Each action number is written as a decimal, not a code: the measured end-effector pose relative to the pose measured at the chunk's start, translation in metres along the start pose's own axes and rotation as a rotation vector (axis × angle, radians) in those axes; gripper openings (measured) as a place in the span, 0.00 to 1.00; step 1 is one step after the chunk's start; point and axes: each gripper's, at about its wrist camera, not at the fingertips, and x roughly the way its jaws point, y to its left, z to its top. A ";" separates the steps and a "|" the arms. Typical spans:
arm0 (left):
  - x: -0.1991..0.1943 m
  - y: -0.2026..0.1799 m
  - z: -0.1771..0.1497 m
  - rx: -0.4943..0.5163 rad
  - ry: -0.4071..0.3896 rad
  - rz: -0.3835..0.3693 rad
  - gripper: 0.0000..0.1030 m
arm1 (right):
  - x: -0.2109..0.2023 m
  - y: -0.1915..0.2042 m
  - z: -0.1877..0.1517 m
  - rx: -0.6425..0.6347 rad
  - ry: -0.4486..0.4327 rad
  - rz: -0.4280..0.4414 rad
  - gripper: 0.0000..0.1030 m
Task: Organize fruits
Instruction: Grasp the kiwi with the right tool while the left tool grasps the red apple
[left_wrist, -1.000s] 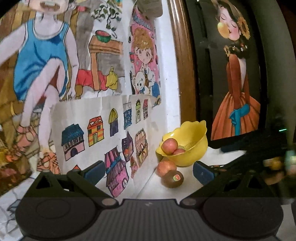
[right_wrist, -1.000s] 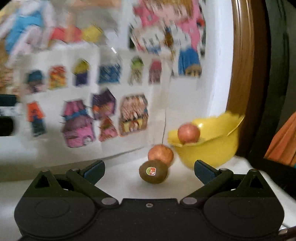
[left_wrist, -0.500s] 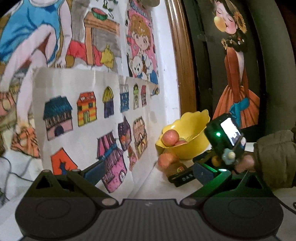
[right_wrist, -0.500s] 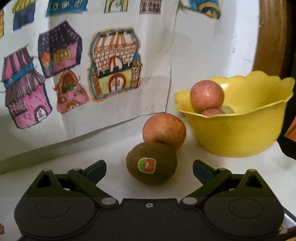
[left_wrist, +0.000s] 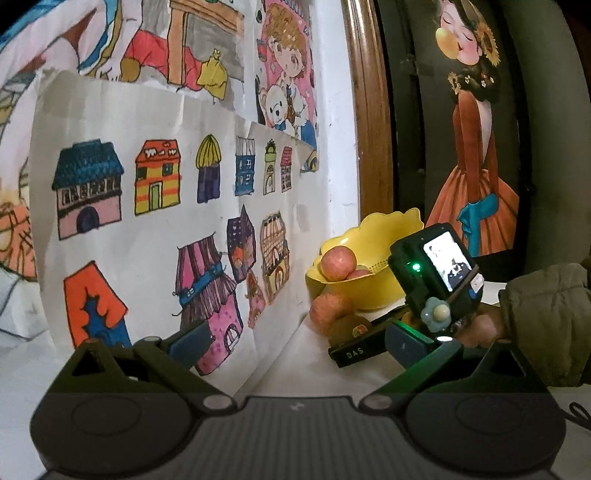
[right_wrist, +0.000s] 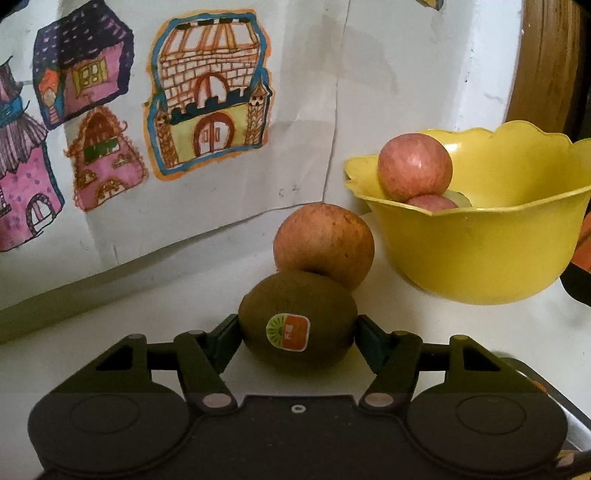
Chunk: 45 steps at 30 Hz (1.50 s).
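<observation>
A brown kiwi (right_wrist: 298, 328) with a sticker lies on the white tabletop, and my right gripper (right_wrist: 297, 332) is shut on its two sides. Just behind the kiwi, touching it, sits a reddish apple (right_wrist: 324, 243). To the right stands a yellow bowl (right_wrist: 480, 254) holding two apples (right_wrist: 414, 166). The left wrist view shows the same kiwi (left_wrist: 345, 326), apple (left_wrist: 328, 306) and bowl (left_wrist: 373, 291) farther off, with the right gripper's body (left_wrist: 432, 280) and a sleeved hand (left_wrist: 532, 314) beside them. My left gripper (left_wrist: 297, 338) hangs open and empty, well short of the fruit.
Children's drawings of houses (left_wrist: 147, 229) lean against the white wall on the left, close to the fruit. A wooden frame (left_wrist: 365, 122) and a dark panel with a painted girl (left_wrist: 476, 147) stand behind the bowl. White tabletop (right_wrist: 110, 325) stretches left of the kiwi.
My right gripper has come forward to the kiwi and shut on it; it was open a moment ago. The left gripper has drifted a little closer and stayed open.
</observation>
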 end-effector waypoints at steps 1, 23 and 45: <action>0.001 0.000 -0.001 -0.001 0.000 0.000 1.00 | -0.003 0.000 -0.001 0.002 0.004 0.005 0.66; 0.110 -0.036 0.002 -0.041 0.086 -0.055 1.00 | -0.192 -0.078 -0.058 -0.069 -0.165 0.029 0.66; 0.243 -0.049 -0.009 -0.037 0.176 -0.011 1.00 | -0.179 -0.101 -0.083 -0.009 -0.207 0.049 0.66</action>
